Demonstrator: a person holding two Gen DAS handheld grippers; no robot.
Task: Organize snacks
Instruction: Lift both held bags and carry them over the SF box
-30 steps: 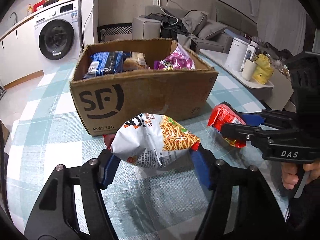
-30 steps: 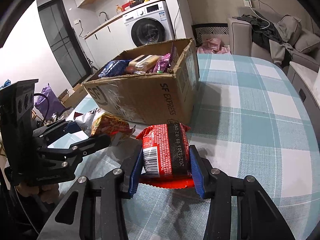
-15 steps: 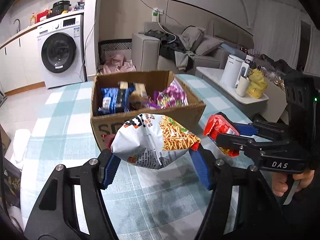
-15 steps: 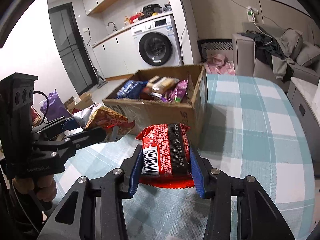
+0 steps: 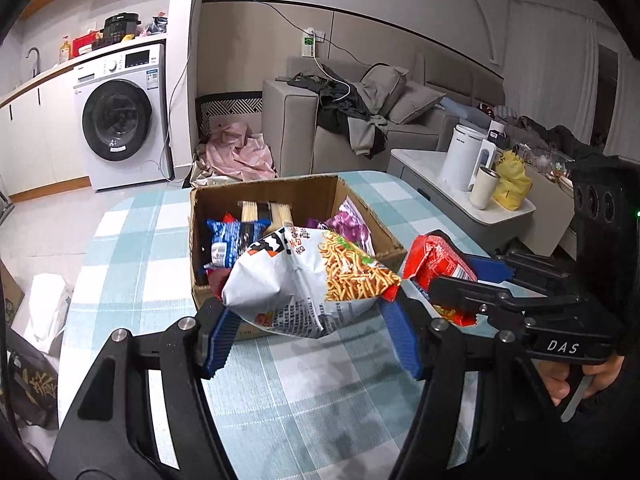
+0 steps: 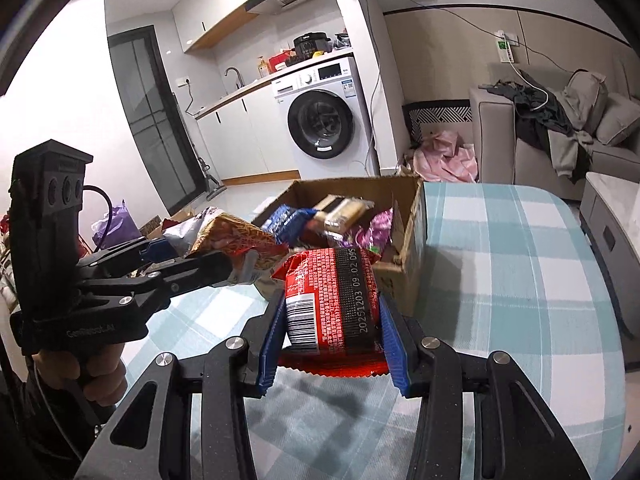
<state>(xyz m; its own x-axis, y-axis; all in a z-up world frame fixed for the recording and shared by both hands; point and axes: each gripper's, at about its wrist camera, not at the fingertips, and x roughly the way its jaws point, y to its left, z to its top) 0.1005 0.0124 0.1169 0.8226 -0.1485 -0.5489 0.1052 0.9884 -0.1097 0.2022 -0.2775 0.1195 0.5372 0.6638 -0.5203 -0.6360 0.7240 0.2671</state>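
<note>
My left gripper is shut on a white chip bag with fried sticks pictured and holds it in the air at the near edge of the cardboard box. My right gripper is shut on a red snack packet, also lifted, just right of the left one; the packet shows in the left wrist view. The box holds several snacks, among them a blue packet and a purple one. The left gripper with its chip bag shows at the left of the right wrist view.
The box stands on a table with a teal checked cloth. A low side table with a white kettle, a cup and a yellow bag is to the right. A washing machine and a grey sofa are beyond.
Both grippers have risen with their packets and now look down into the box from above its near edge. Both grips are unchanged.
</note>
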